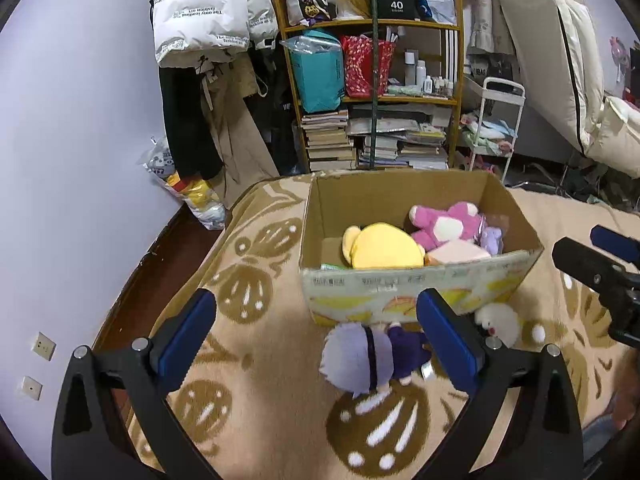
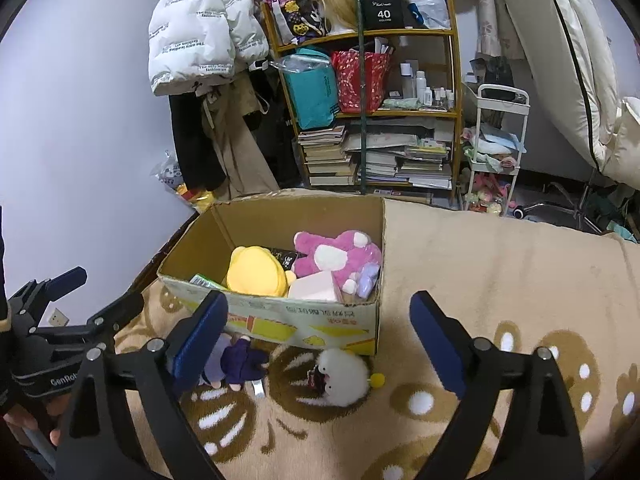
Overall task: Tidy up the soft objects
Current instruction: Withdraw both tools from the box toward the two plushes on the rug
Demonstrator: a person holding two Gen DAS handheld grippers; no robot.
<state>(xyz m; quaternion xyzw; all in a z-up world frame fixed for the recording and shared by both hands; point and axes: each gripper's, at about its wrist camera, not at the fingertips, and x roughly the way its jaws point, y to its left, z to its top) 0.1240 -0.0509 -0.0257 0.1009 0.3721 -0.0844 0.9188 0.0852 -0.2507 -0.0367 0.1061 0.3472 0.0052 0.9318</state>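
left tool (image 1: 316, 340): jaws spread wide, pinching nothing; hovers over the blanket, doll between the blue pads but not touched.
right tool (image 2: 318, 338): jaws spread wide, empty; fluffy toy lies between its fingers, no contact visible.
surface: beige fleece blanket with brown leaf print (image 2: 500, 280) on a bed; no desk here.
still out, item 1: small plush doll with lavender hair and dark purple clothes (image 1: 366, 354), lying flat on the blanket just in front of the box's near wall, about 6 o'clock from the box in the left view.
still out, item 2: round white fluffy plush with a yellow pom-pom (image 2: 344, 376), on the blanket near the box's front right corner, at 3 o'clock from the doll.
container: open brown cardboard box with yellow printed front (image 1: 420, 300), sits past both loose toys, at 12 o'clock from the tools.
already in box: yellow round plush (image 1: 382, 246) at left-centre; pink and white plush bear (image 1: 446, 226) at the far right; pale pink block-shaped soft item (image 2: 314, 286) at the near wall; small lilac plush in a clear bag (image 1: 491, 238) at the right wall.
progress guess: past halfway; four soft items boxed, two left to go in.
next, likely: pick the doll or the fluffy toy, whichever tool is closer, and lift it over the near wall.
far background: cluttered shelf, hanging jackets; not part of the task.
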